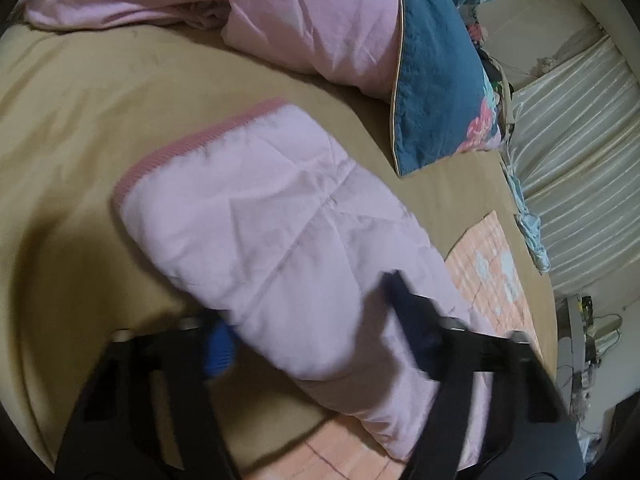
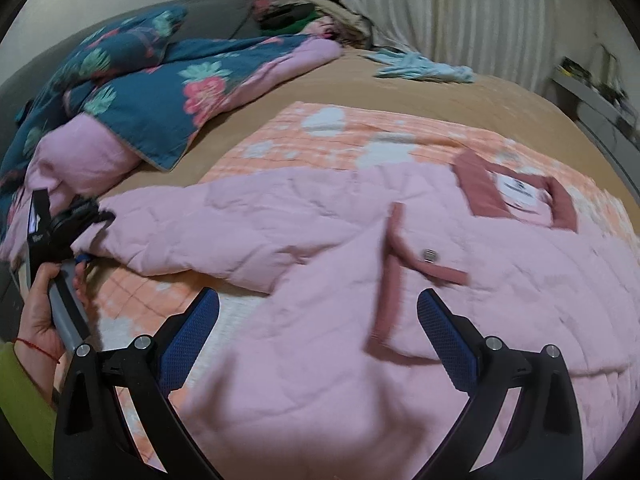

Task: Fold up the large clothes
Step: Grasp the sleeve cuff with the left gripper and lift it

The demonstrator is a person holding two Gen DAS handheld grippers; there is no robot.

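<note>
Jacket, pink and quilted, sprawls over my peach blanket; floral duvet crowds beside. My left gripper straddles its sleeve wide-open, right gripper gapes empty above.

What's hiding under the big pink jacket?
Under the pink jacket lies an orange checked blanket with white patches, spread on the tan bed sheet. Whatever else sits beneath the jacket is covered, so it cannot be seen.
</note>
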